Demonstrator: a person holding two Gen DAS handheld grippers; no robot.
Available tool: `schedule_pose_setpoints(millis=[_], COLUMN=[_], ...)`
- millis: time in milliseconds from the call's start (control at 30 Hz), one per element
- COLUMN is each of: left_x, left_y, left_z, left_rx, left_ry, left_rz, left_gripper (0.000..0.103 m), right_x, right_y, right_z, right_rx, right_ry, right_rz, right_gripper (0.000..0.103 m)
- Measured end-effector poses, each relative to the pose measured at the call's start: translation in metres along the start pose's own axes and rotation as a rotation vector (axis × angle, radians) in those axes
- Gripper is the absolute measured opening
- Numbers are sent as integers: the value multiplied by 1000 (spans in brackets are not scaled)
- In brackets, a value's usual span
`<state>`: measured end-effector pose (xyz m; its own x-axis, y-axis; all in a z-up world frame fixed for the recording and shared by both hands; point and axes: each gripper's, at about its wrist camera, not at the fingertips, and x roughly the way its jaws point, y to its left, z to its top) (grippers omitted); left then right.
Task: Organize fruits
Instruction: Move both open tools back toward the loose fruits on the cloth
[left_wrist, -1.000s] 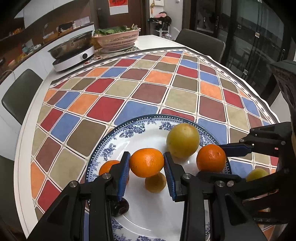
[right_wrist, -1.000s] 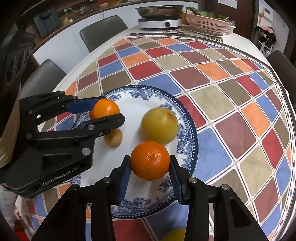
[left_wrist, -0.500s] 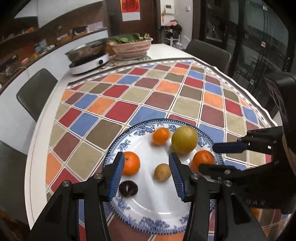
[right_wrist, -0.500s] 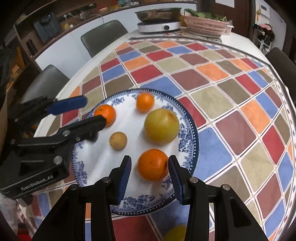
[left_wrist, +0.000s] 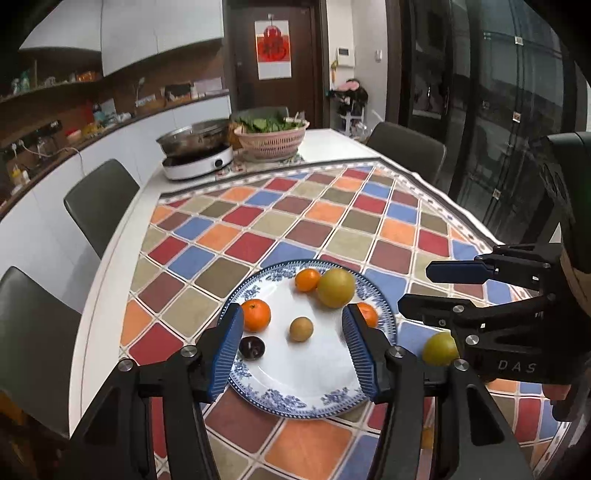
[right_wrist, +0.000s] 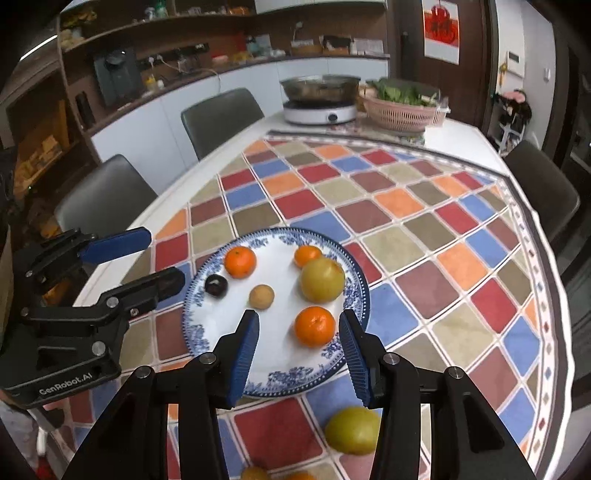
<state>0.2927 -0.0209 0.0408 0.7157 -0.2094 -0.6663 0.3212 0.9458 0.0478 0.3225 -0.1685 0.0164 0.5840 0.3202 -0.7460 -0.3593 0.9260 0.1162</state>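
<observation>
A blue-and-white plate (left_wrist: 295, 391) (right_wrist: 280, 373) lies on the checkered tablecloth. It holds three oranges (right_wrist: 240, 261) (right_wrist: 307, 254) (right_wrist: 314, 326), a large yellow-green fruit (right_wrist: 322, 279), a small tan fruit (right_wrist: 261, 296) and a dark plum (right_wrist: 216, 285). My left gripper (left_wrist: 293, 350) is open and empty, raised over the plate's near side. My right gripper (right_wrist: 299, 350) is open and empty, above the plate's near rim behind one orange. Another yellow-green fruit (right_wrist: 352, 430) (left_wrist: 439, 349) lies on the cloth off the plate.
Two more orange fruits (right_wrist: 255, 473) lie at the near table edge. A hot-pot cooker (left_wrist: 197, 157) and a pink basket of greens (left_wrist: 271, 136) stand at the far end. Grey chairs (left_wrist: 99, 199) line the table's sides.
Both grippers let go of their oranges onto the plate, opened wide and pulled back and up. The released left orange rolled to the far side beside the large fruit.
</observation>
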Motion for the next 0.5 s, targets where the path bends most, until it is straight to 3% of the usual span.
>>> schedule_pose_setpoints(millis=[267,500], left_x=[-42,-66], left_y=[-19,-37], left_z=[-10,-24], left_rx=[0,0], left_ry=[-57,-52], left_rz=[13,10], left_gripper=[60,61], right_x=[-42,-68], right_y=[9,9], right_z=[-16,-32], right_rx=[-17,-13], right_ry=[-66,-87], right_rz=[-9,-20], right_gripper=[46,46])
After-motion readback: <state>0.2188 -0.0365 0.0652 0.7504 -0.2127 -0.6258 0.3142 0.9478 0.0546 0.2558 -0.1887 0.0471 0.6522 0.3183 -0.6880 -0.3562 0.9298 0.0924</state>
